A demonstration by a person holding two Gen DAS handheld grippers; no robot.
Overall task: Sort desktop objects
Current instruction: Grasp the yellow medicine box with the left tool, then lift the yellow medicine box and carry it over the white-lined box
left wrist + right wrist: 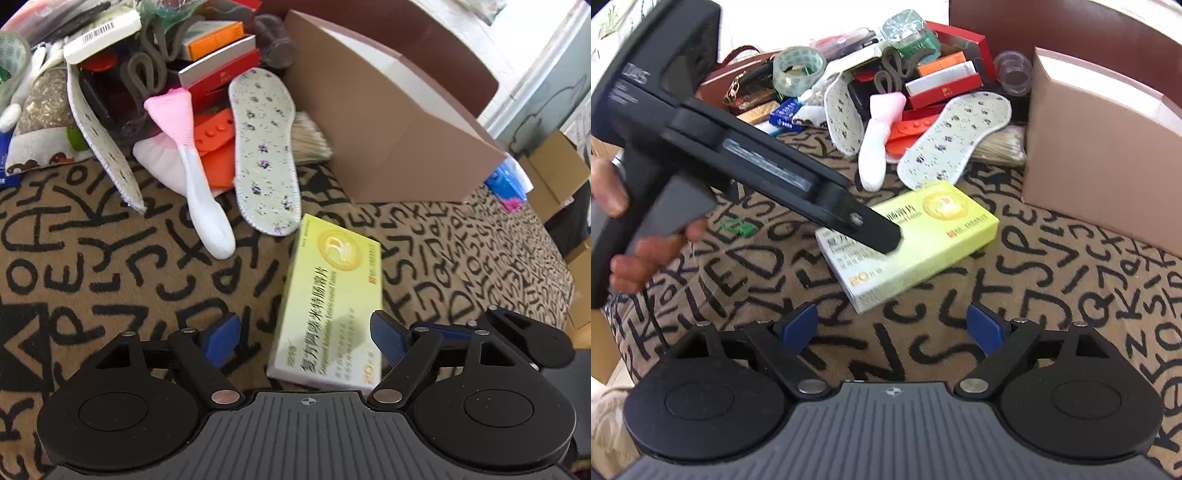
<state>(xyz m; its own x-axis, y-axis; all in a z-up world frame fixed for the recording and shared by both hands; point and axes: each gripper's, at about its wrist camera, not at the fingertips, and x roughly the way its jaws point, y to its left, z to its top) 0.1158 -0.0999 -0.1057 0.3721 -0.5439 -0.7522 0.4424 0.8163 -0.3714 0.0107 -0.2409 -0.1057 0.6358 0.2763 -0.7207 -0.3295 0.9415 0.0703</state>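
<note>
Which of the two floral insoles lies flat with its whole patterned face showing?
The insole beside the brown box, insole, lies flat, face up. The other insole, left of the pink-and-white sock, stands tilted on its edge.
</note>
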